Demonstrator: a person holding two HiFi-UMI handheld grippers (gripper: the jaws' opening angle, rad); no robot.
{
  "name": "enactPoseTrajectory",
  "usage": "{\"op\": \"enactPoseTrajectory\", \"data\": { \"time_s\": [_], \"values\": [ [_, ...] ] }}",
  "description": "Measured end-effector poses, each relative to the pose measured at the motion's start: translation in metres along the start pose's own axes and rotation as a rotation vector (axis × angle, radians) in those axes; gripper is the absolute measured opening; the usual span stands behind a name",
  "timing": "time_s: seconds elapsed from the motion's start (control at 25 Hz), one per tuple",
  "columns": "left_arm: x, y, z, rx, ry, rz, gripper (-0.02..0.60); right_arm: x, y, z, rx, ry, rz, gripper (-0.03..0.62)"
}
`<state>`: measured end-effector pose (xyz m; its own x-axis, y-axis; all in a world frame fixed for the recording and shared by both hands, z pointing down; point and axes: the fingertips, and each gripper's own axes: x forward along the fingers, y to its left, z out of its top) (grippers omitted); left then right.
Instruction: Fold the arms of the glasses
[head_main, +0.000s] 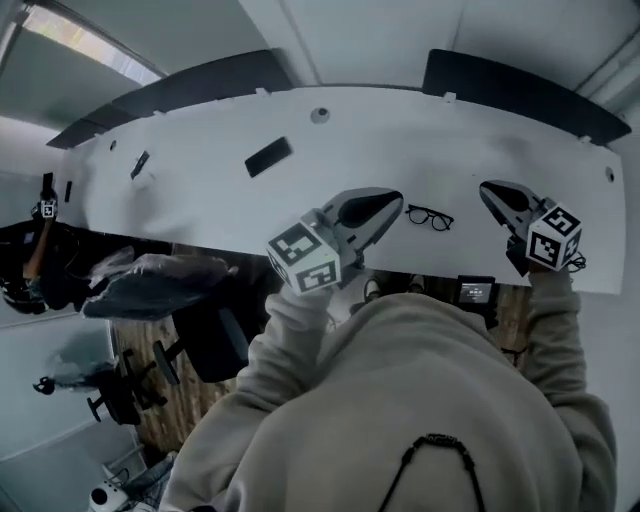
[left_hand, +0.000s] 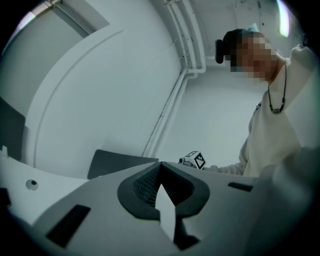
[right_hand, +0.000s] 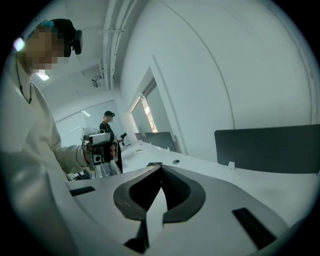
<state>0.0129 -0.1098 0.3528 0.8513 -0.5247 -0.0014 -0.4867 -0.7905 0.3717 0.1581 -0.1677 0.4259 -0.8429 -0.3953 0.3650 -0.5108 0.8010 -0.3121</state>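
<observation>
On the white table (head_main: 200, 175), near its front edge: glasses (head_main: 430, 217), untouched.
The left gripper (head_main: 392, 200) and right gripper (head_main: 488, 190) are above that same table edge, one either side of the glasses, each with its jaws pressed together on nothing.

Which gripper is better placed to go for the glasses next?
Likely the left: in the head view the left gripper ends just beside the glasses, while the right gripper is farther off. Both jaws are shut and empty.
</observation>
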Motion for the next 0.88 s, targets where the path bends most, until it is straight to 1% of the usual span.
{"op": "enactPoseTrajectory", "data": {
  "time_s": [0.08, 0.16, 0.28, 0.4, 0.48, 0.6, 0.76, 0.88],
  "values": [
    [0.016, -0.008, 0.001, -0.002, 0.009, -0.052, 0.005, -0.020, 0.002, 0.006, 0.001, -0.034, -0.040, 0.021],
    [0.028, -0.013, 0.000, 0.005, 0.020, -0.082, 0.005, -0.038, 0.001, 0.007, 0.011, -0.057, -0.077, 0.021],
    [0.040, -0.019, -0.003, 0.009, 0.027, -0.106, 0.005, -0.059, 0.002, 0.000, 0.030, -0.082, -0.108, 0.021],
    [0.045, -0.025, -0.003, 0.008, 0.031, -0.124, 0.005, -0.065, 0.000, -0.017, 0.041, -0.070, -0.152, 0.021],
    [0.047, -0.031, -0.003, 0.017, 0.038, -0.139, 0.005, -0.067, 0.004, -0.019, 0.065, -0.088, -0.149, 0.021],
    [0.047, -0.040, 0.000, 0.021, 0.038, -0.153, 0.005, -0.072, 0.010, -0.011, 0.082, -0.124, -0.138, 0.021],
    [0.051, -0.041, -0.005, 0.015, 0.037, -0.135, 0.005, -0.078, 0.019, 0.001, 0.070, -0.156, -0.117, 0.020],
    [0.049, -0.043, -0.005, 0.028, 0.033, -0.120, 0.005, -0.077, 0.028, 0.009, 0.060, -0.179, -0.102, 0.020]
  ]
}}
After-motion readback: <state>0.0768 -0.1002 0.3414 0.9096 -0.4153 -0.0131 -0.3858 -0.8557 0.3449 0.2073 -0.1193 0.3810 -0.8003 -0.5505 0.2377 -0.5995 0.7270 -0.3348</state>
